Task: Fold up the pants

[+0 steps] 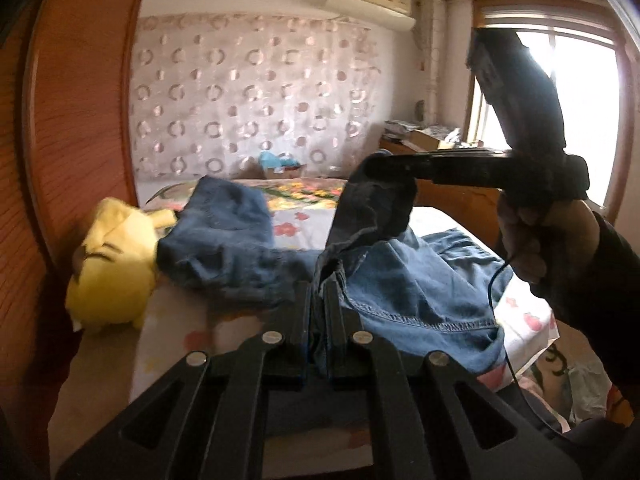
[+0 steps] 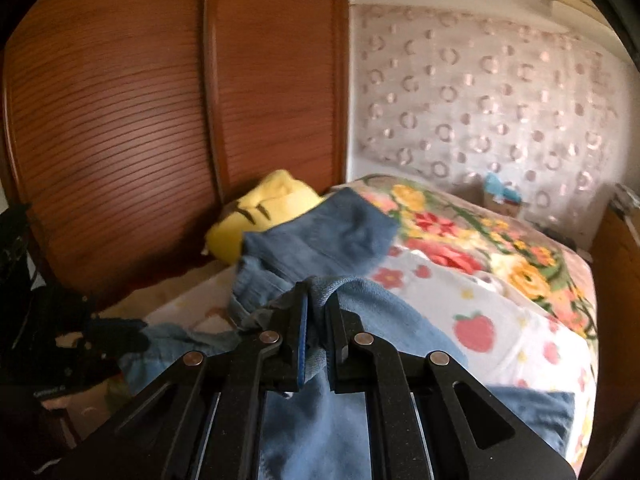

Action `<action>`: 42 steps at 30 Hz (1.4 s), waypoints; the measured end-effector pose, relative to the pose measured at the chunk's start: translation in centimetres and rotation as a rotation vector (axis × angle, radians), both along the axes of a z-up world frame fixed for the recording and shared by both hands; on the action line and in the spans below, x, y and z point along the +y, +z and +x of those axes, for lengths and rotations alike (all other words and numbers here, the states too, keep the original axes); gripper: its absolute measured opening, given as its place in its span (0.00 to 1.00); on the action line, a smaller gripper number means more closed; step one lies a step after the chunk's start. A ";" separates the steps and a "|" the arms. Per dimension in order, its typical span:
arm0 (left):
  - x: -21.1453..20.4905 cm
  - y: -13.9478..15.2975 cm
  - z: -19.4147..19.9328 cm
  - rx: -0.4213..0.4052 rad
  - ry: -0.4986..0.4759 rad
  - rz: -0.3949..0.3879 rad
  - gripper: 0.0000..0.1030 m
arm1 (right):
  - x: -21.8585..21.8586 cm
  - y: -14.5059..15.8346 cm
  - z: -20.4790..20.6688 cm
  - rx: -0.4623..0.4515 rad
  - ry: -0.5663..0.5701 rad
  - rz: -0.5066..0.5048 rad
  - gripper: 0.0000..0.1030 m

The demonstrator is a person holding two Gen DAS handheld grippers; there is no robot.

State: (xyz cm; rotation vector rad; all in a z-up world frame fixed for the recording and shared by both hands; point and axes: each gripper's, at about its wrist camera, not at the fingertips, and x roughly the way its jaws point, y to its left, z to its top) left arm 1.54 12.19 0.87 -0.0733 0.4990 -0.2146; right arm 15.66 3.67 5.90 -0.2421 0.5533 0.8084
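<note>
Left tongs (image 1: 318, 300) clamped on a fold of the blue denim pants (image 1: 404, 288), fabric pinched between both fingers. Right tongs (image 2: 318, 312) likewise closed on denim, a bunched edge of the same pants (image 2: 320, 240) between the fingers; from the left wrist view the right tongs (image 1: 374, 164) sit higher, a dark flap of cloth hanging off the tip, with the person's hand (image 1: 532, 236) on the handle. Left tongs (image 2: 120, 334) show at the left edge of the right wrist view, tip in the denim.

Pants lie on the bed with the floral sheet (image 1: 292, 216), raised at both gripped points, the rest draped on the mattress. One leg runs off toward the yellow plush toy (image 1: 108, 268), its end touching or just beside the toy; cannot tell which.

Background: slatted brown wooden wardrobe doors (image 2: 132, 120) left of the bed, circle-patterned pale curtain (image 1: 256, 96) behind it, bright window (image 1: 576, 120) at right. Right wrist view is motion-blurred.
</note>
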 end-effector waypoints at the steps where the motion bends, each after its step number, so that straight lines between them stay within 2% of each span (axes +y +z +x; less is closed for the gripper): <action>1: 0.5 -0.3 -0.1 0.007 0.008 -0.004 0.03 | 1.0 -0.4 0.4 0.010 0.010 -0.006 0.05; 4: 1.8 -1.4 -0.1 0.038 0.035 -0.012 0.03 | 4.0 -1.8 1.6 0.066 0.036 0.003 0.05; 9: 2.7 -3.9 0.2 0.098 0.051 -0.014 0.03 | 7.8 -4.6 2.8 0.097 0.040 -0.039 0.05; 15: 3.2 -5.7 0.2 0.150 0.058 -0.021 0.03 | 9.7 -7.6 4.1 0.135 0.018 -0.089 0.05; 16: 3.3 -5.9 0.2 0.156 0.063 -0.024 0.04 | 9.5 -7.8 4.2 0.142 0.015 -0.092 0.10; 17: 3.5 -6.0 0.3 0.160 0.069 -0.028 0.06 | 9.3 -7.9 4.1 0.139 0.004 -0.097 0.23; 18: 3.6 -6.1 0.3 0.163 0.077 -0.030 0.06 | 9.0 -8.0 4.1 0.132 -0.008 -0.101 0.30; 19: 3.7 -6.0 0.3 0.162 0.082 -0.031 0.08 | 8.5 -7.9 4.1 0.129 -0.018 -0.097 0.44; 20: 3.6 -5.8 0.3 0.158 0.082 -0.029 0.12 | 8.0 -7.7 4.1 0.130 -0.020 -0.087 0.47; 23: 3.4 -5.3 0.4 0.142 0.080 -0.015 0.23 | 5.6 -6.8 3.7 0.120 -0.039 -0.071 0.47; 28: 2.6 -5.0 1.1 0.130 0.050 -0.015 0.24 | 0.7 -5.7 3.0 0.084 -0.106 -0.064 0.52; 32: 1.5 -5.7 2.9 0.151 0.025 0.002 0.24 | -4.0 -5.2 2.5 0.061 -0.172 -0.076 0.57; 37: 1.3 -7.4 5.0 0.200 0.041 0.009 0.24 | -9.2 -6.5 1.7 0.097 -0.210 -0.111 0.58; 42: 1.4 -8.8 6.1 0.244 0.065 0.004 0.24 | -12.5 -9.5 1.1 0.150 -0.253 -0.116 0.58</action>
